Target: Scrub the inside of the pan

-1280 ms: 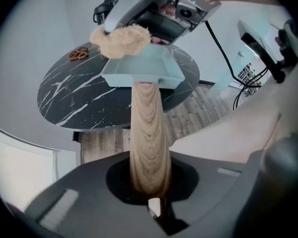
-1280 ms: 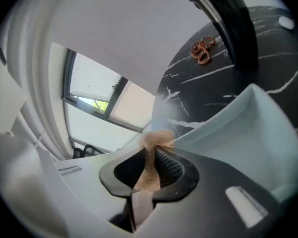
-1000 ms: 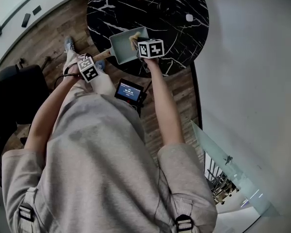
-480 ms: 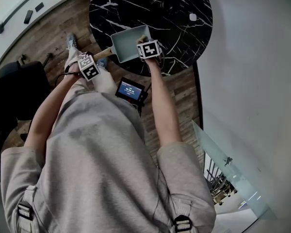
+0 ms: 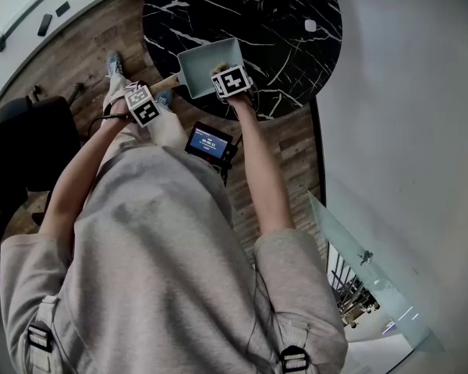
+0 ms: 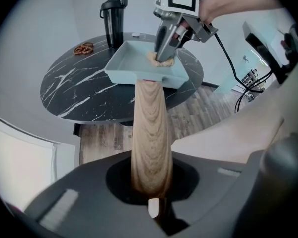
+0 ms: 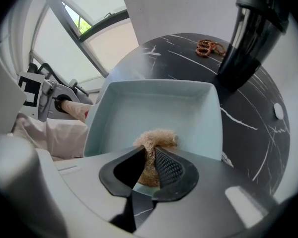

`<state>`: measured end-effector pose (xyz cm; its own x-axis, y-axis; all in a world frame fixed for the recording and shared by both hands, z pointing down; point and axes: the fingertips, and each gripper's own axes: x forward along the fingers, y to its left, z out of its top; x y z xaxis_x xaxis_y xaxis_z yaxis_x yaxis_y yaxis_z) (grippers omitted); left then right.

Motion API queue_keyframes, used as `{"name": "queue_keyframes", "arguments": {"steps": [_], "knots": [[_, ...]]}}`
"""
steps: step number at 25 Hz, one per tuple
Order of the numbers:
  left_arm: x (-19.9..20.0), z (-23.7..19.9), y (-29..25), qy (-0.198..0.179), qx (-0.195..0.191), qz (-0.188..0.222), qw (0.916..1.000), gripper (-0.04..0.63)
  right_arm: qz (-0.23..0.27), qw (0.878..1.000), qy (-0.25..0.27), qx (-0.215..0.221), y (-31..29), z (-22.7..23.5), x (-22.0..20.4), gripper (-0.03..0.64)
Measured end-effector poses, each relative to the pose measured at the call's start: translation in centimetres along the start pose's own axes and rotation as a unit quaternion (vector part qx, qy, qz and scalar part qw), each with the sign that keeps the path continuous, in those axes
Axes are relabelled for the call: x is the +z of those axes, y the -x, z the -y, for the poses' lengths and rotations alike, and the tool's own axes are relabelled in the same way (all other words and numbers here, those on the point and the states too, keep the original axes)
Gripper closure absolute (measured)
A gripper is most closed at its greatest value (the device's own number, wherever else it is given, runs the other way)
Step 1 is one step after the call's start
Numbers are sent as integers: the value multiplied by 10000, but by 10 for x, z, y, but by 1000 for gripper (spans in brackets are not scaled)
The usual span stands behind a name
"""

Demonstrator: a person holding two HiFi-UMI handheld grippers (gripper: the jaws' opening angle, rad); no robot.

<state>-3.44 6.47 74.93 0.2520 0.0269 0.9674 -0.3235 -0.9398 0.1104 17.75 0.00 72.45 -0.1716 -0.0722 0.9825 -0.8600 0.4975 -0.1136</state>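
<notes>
Two firm grips: left fingers (image 6: 82, 185) on pan handle (image 6: 150, 133), right fingers (image 7: 171, 170) on scrubber (image 7: 156, 139) (inside pan (image 7: 154, 108))

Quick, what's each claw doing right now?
Left claw: closed on the wooden handle of the pan.
Right claw: closed on the tan scrubber inside it.

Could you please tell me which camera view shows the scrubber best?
The right gripper view: the scrubber sits close up, pinched in the right claw, inside the pan. The left gripper view shows a small tuft under that claw; the head view barely shows it beside the marker cube.
</notes>
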Motion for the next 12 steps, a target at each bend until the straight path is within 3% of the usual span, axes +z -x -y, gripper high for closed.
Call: {"name": "queue_keyframes", "arguments": {"steps": [12], "knots": [[-2, -2, -1, 193, -9, -131, 9997, 572, -320, 9944, 247, 976, -14, -73, 6, 546]]}}
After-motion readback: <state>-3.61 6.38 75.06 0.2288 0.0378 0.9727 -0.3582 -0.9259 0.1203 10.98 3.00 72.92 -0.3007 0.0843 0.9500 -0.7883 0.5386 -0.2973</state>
